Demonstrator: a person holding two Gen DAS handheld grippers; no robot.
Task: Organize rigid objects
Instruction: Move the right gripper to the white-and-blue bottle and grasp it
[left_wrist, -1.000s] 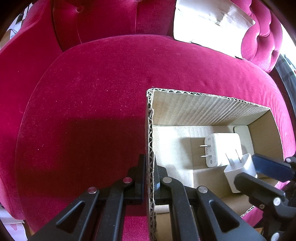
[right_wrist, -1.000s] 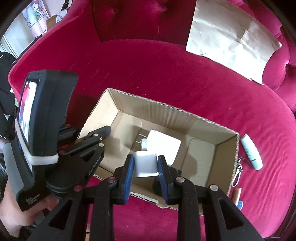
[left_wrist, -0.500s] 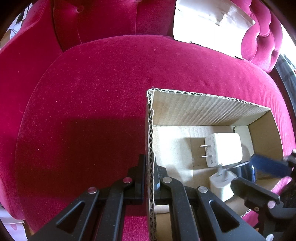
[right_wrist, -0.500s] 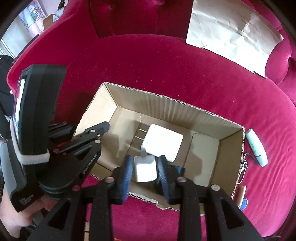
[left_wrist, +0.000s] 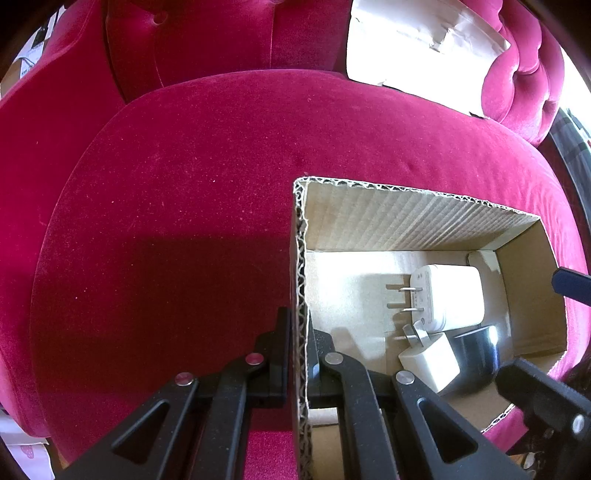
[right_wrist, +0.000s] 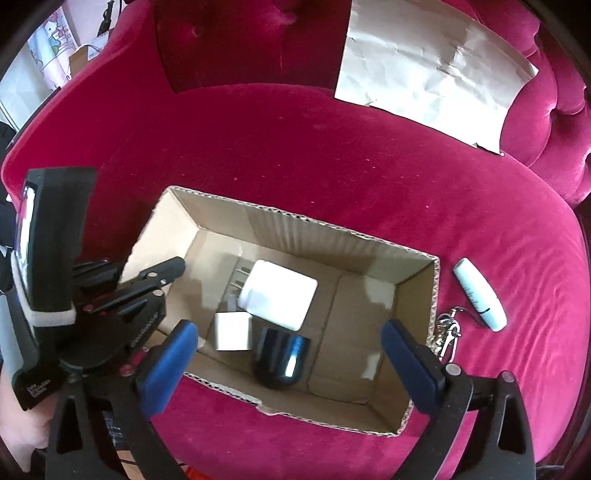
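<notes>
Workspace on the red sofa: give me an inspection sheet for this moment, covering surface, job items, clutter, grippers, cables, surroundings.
Surface: red velvet sofa seat, bearing an open cardboard box.
Job's things: large white charger, small white charger and a dark glossy object lie in the box; a pale tube and metal clip lie on the seat to the right of it.
Clutter: creased paper sheet against the backrest.
Grippers: left gripper shut on the box wall; right gripper opening wide above the box, nothing between its fingers.
Cables: nothing seen.
Surroundings: room corner at upper left, too blurred to tell.
</notes>
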